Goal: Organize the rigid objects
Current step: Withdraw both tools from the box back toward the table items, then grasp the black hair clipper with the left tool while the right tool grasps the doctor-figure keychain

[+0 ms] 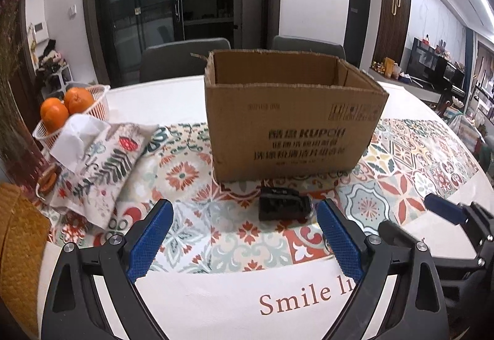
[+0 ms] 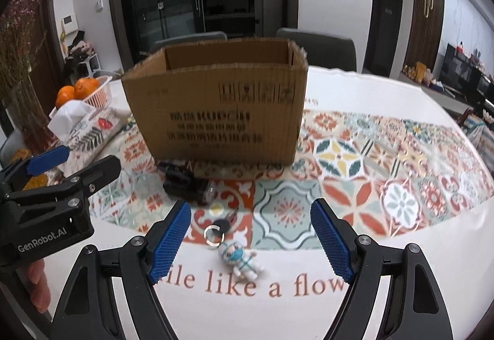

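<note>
Two tongs hover spread and empty over the table [image 2: 355, 86]. A black clip [image 1: 282, 204] lies just ahead of the left tongs [image 1: 244, 232], close before the cardboard box [image 1: 290, 117]. A figurine keychain [image 2: 237, 253] lies between the fingers of the right tongs [image 2: 250, 228].

Matt cardboard box [image 1: 290, 120]; black object [image 1: 282, 205] probably plastic.
</note>
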